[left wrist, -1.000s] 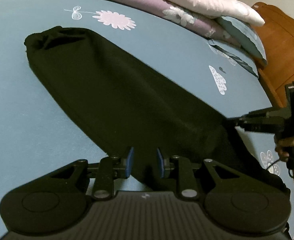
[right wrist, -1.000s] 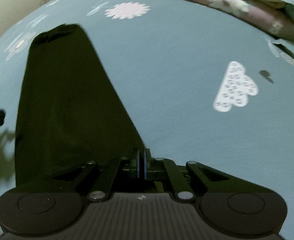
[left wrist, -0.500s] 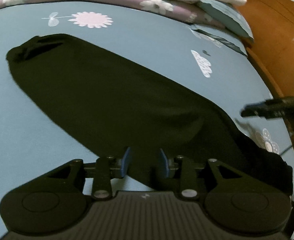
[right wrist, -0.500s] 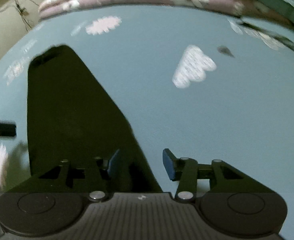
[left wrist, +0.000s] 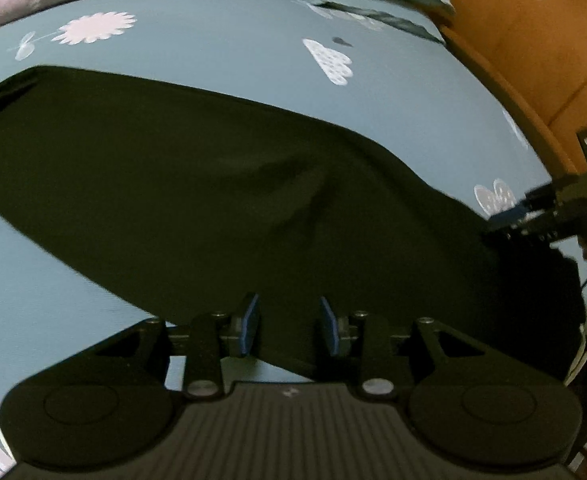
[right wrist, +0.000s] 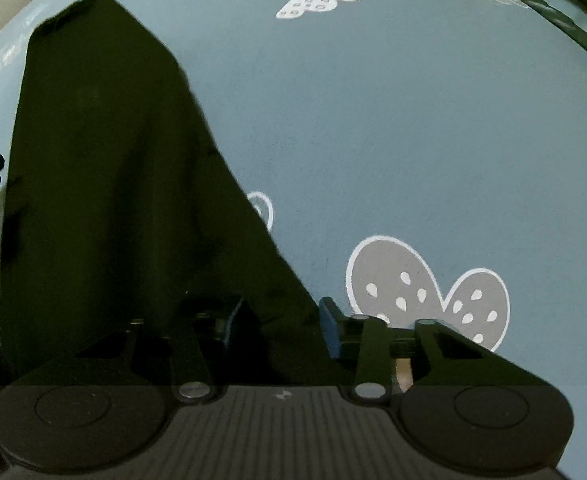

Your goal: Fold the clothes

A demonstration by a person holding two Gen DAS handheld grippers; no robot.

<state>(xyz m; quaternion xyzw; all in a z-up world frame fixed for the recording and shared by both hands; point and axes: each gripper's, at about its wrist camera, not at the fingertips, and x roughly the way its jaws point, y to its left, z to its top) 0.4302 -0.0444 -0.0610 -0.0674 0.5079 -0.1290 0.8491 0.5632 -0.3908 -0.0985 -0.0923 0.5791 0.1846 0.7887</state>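
Trousers (left wrist: 221, 184), black, folded lengthwise, lie flat on blue sheet (left wrist: 221, 52) w/ cloud & flower prints; narrow end far left, wide end near right. A sec ago they ran steeper across left wrist view; now more level, a soft crease mid-cloth. Left gripper (left wrist: 289, 326): jaws spread part way over near edge, cloth betw pads, not pressed; a bit wider than 1 s ago. Right gripper (right wrist: 283, 326): was pressed together, then sprang wide; now jaws closing, trouser edge betw them, pads not on it yet. Heart print (right wrist: 425, 292) new beside its right finger. Wood bed frame (left wrist: 533, 40) far right.
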